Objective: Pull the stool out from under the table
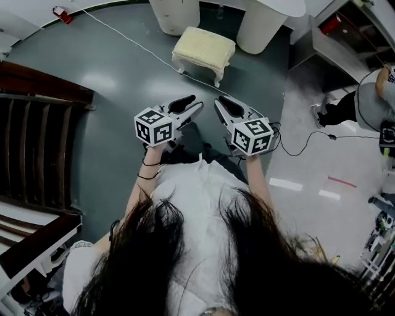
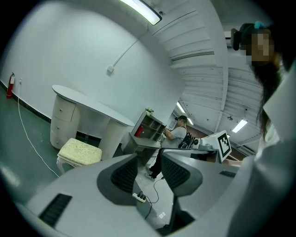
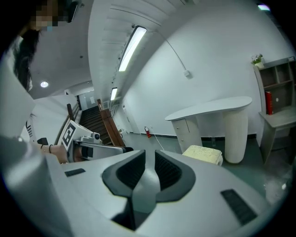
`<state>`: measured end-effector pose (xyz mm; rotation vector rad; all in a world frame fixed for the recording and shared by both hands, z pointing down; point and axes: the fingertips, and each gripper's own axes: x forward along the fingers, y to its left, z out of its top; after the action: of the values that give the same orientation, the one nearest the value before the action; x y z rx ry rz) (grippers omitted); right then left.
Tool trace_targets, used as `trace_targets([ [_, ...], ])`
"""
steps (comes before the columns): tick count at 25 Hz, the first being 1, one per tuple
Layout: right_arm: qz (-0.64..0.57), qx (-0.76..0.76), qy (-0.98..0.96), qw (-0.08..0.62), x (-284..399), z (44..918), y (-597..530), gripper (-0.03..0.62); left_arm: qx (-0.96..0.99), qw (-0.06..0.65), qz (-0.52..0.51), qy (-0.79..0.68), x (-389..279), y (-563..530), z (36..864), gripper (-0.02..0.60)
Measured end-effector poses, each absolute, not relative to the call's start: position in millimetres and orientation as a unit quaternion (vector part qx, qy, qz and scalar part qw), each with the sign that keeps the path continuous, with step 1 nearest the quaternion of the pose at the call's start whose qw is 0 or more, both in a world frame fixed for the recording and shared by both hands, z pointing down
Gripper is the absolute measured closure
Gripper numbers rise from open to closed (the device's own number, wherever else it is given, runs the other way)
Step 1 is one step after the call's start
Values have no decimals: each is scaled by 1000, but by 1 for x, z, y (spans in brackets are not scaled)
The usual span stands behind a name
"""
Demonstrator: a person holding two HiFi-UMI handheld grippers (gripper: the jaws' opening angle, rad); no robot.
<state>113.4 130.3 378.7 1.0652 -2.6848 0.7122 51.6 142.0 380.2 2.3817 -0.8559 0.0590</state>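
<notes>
Both empty, left tool (image 1: 190, 103) ajar, right tool (image 1: 222, 105) closed, the stool (image 1: 203, 49) stands well ahead.

I see a cream, nubbly-cushioned stool (image 1: 203, 48) on white legs by the plain white rounded table (image 1: 262, 28), a dull grey-green floor (image 1: 123, 86), dark brown wooden stairs (image 1: 37, 148), and the pale grey left gripper (image 1: 192, 102) and right gripper (image 1: 219, 103), each patterned with black-and-white square markers.

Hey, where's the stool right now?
In the head view the cream stool stands on the grey floor at top centre, just in front of the white table.
</notes>
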Motion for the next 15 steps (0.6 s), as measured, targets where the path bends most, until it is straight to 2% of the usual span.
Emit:
trace_targets([
  [15, 225, 361, -901, 86, 111, 375, 147, 519, 900, 293, 22, -321, 45, 157, 378, 411],
])
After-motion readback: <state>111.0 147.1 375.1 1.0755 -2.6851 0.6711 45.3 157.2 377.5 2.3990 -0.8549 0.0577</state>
